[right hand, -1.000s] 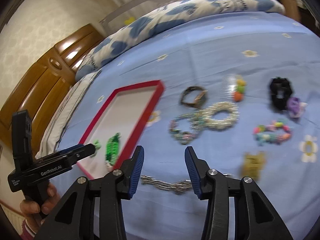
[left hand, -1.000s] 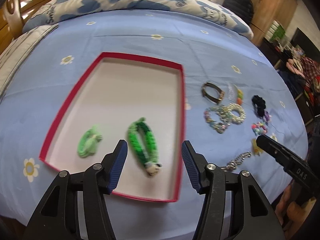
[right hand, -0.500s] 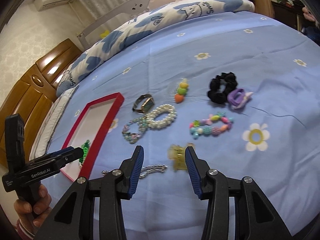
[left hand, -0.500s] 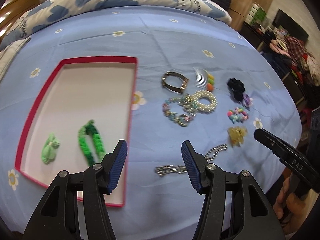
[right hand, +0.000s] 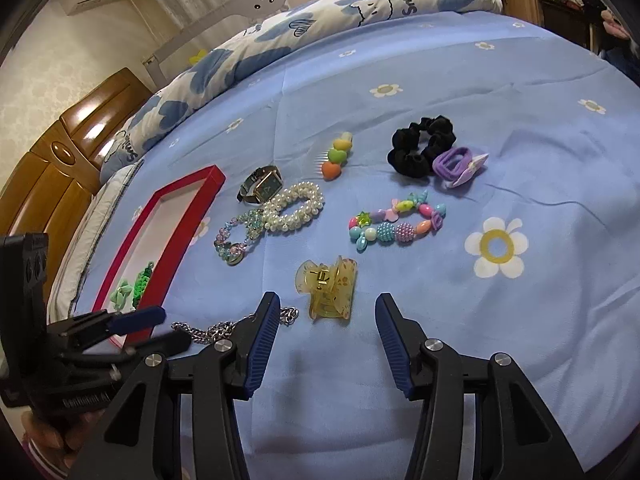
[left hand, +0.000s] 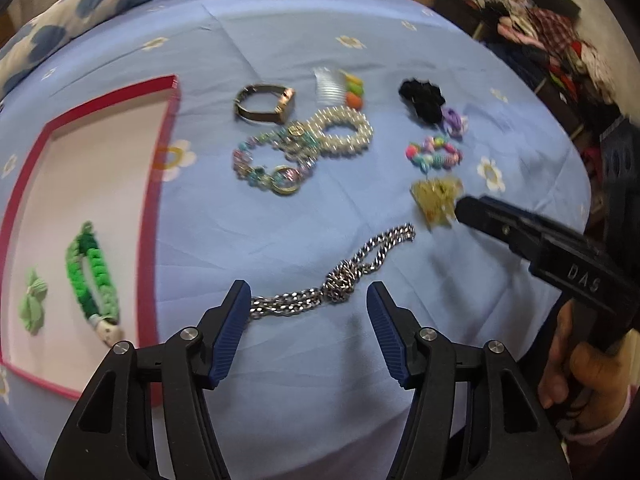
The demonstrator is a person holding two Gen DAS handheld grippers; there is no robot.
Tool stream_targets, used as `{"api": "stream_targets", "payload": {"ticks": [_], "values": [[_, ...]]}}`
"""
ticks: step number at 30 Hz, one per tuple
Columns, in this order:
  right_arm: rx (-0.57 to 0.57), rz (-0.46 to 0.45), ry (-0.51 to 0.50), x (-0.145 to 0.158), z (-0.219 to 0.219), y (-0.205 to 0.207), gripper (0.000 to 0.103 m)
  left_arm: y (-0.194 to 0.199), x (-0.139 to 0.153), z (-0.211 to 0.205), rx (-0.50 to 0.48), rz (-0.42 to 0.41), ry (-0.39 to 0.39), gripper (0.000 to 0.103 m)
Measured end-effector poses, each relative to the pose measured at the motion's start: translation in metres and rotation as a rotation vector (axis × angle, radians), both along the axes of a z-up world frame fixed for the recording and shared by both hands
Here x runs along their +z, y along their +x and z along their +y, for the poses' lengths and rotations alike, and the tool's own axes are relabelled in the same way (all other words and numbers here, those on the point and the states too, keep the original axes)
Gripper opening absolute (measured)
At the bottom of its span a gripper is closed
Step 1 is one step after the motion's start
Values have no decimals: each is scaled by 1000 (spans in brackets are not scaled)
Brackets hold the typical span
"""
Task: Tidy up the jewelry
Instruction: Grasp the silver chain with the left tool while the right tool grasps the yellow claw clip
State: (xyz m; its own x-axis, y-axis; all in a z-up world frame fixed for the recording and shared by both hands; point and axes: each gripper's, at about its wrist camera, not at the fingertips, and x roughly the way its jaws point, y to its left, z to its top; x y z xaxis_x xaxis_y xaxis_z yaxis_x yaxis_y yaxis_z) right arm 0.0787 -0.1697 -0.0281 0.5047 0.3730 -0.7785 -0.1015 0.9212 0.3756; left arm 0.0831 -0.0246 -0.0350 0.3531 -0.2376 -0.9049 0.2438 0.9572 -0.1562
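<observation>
Flowered bedsheet [right hand: 460,80], quilt [right hand: 320,20], wardrobe [right hand: 48,168]

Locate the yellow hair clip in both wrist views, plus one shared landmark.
Left wrist: yellow hair clip right of centre, at the right claw's tip, past the silver chain's far end.
Right wrist: clip low centre, just ahead of the open right claw.
Shared landmark: red tray.

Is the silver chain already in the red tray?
No, the silver chain lies on the blue bedsheet, outside the red tray.
</observation>
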Motion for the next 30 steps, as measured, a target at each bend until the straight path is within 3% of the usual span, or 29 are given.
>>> {"api": "stream_targets", "payload": {"ticks": [7,9,11,12,13,14,23,30], "values": [[24,10,-13,-13,7,13,51,5,-19,-14,-54,-1,53,59],[24,15,-20,-17,8,15,51,6,-21,-15,-65,-1,43,50],[23,22,-19,-22,7,18,49,7,-21,-19,-87,-7,40,20],[20,21,-21,-23,7,18,46,6,-21,-20,-97,-8,34,15],[18,17,-24,-23,7,19,38,5,-20,-21,-101,-16,36,15],[14,14,-29,-24,7,19,38,5,-19,-23,-103,-27,41,14],[23,-11,-8,-15,7,13,37,-2,6,-5,-56,-60,-67,13],[52,-19,51,-1,19,10,37,-12,32,17,0,-119,-104,13]]}}
